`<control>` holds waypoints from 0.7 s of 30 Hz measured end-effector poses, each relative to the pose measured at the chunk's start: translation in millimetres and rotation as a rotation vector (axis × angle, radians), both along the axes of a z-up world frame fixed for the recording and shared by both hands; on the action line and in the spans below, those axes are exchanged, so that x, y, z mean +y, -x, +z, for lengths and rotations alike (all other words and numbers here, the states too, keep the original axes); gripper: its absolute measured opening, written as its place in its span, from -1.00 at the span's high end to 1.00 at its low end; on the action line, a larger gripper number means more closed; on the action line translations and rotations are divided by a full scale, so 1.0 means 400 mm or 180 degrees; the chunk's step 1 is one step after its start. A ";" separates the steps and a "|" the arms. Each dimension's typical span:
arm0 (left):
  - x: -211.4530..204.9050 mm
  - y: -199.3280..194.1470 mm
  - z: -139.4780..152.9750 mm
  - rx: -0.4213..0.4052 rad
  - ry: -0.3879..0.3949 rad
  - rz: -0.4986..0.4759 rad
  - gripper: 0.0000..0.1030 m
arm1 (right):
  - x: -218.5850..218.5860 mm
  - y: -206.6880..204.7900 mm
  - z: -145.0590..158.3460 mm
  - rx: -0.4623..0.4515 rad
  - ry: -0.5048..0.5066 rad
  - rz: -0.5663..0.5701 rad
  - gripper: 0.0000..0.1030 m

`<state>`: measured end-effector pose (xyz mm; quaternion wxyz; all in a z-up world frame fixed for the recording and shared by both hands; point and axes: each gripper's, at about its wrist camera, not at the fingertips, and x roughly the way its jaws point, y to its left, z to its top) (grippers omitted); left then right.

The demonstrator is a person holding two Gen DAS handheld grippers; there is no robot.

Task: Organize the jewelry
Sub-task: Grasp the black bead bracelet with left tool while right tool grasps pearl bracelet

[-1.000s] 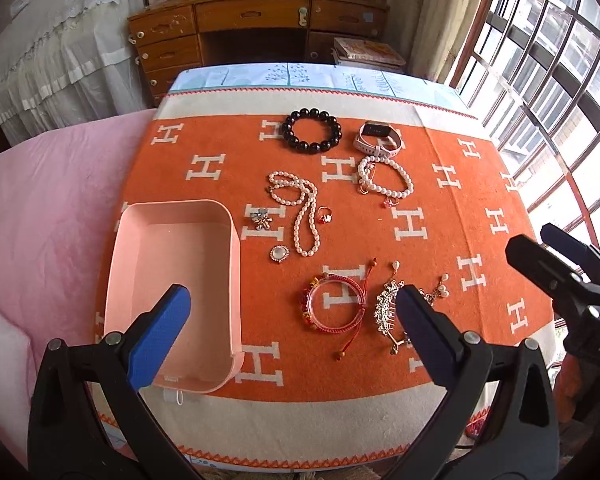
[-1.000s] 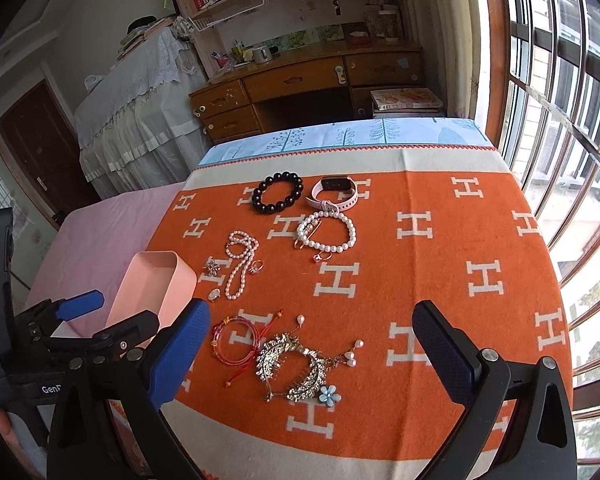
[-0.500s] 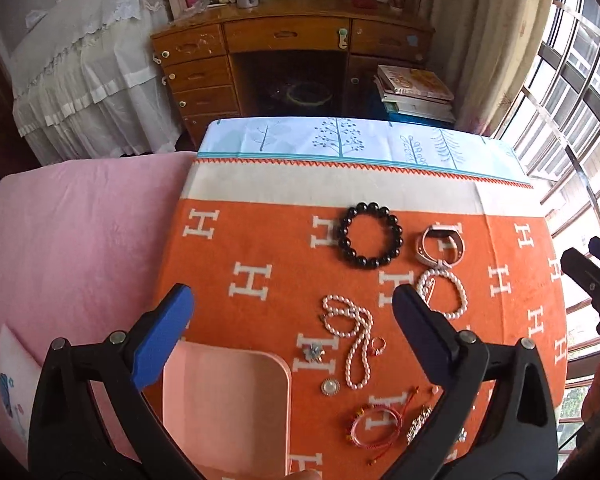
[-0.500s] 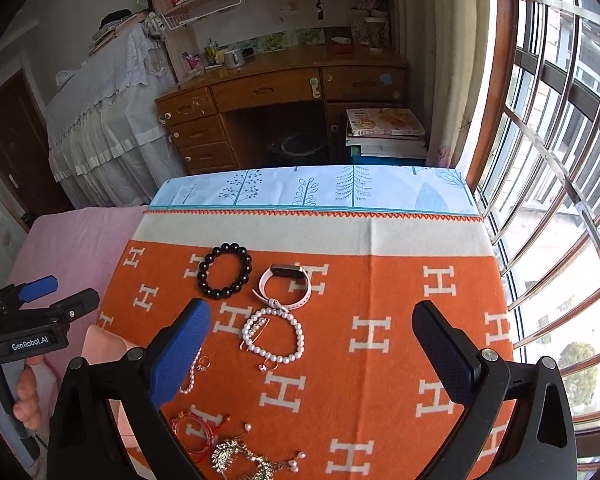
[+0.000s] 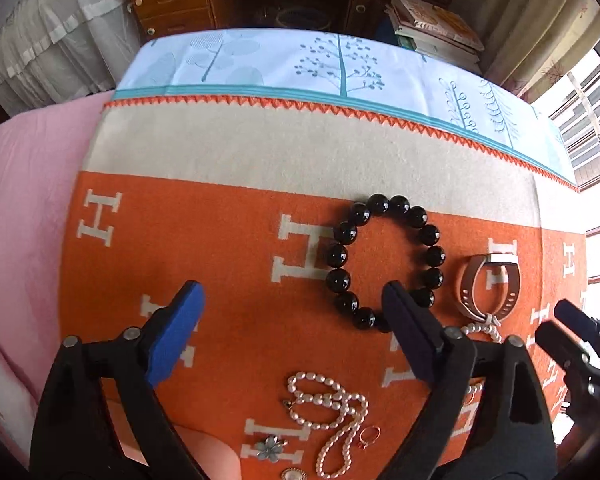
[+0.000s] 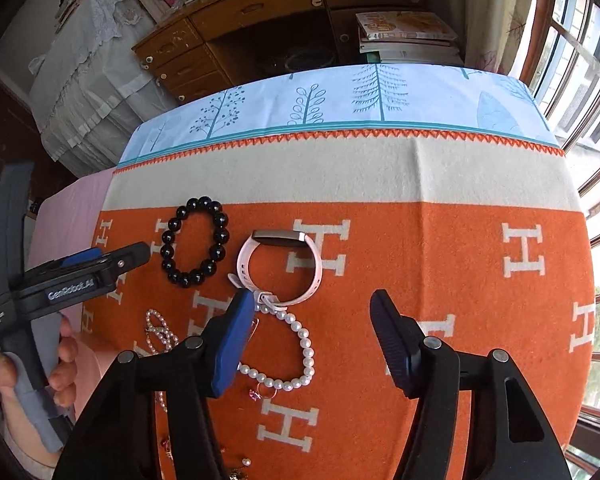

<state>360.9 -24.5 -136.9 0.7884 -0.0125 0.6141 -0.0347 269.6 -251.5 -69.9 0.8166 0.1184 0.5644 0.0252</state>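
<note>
The orange blanket (image 5: 228, 248) with white H letters covers the work surface, and its cream border meets a pale blue cloth (image 5: 284, 60) printed with trees at the far edge. A pink sheet (image 5: 24, 200) lies along the left side. Beyond the bed stand a wooden desk (image 6: 260, 8) and a stack of books (image 6: 404, 32); the upper parts of both are cut off.

My left gripper (image 5: 292, 304) is spread wide and holds nothing. Its right finger (image 5: 412, 340) overlaps the near edge of the black bead bracelet (image 5: 384, 260) and hides a few beads; whether it touches them, I cannot tell. My right gripper (image 6: 312, 320) is also wide open and empty. Its left finger (image 6: 232, 340) covers part of the pearl bracelet (image 6: 296, 352) and stands just beside the clasp of the pink watch band (image 6: 280, 268).

The black bead bracelet lies left of the watch band, apart from it. The pearl bracelet touches the band's near end. The pearl necklace (image 5: 332, 412) lies nearer to me in a loose tangle, its lower end cut off by the frame. Beside it lie a flower charm (image 5: 270, 446) and a small ring (image 5: 370, 436). A round piece (image 5: 292, 474) at the bottom edge is too cropped to identify. A smooth pink shape (image 5: 208, 456) between my left fingers is mostly hidden.
</note>
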 end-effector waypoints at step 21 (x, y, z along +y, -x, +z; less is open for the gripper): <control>-0.094 -0.002 -0.021 -0.0088 -0.0267 -0.0014 0.76 | 0.123 0.053 -0.147 0.0329 0.0443 0.0467 0.85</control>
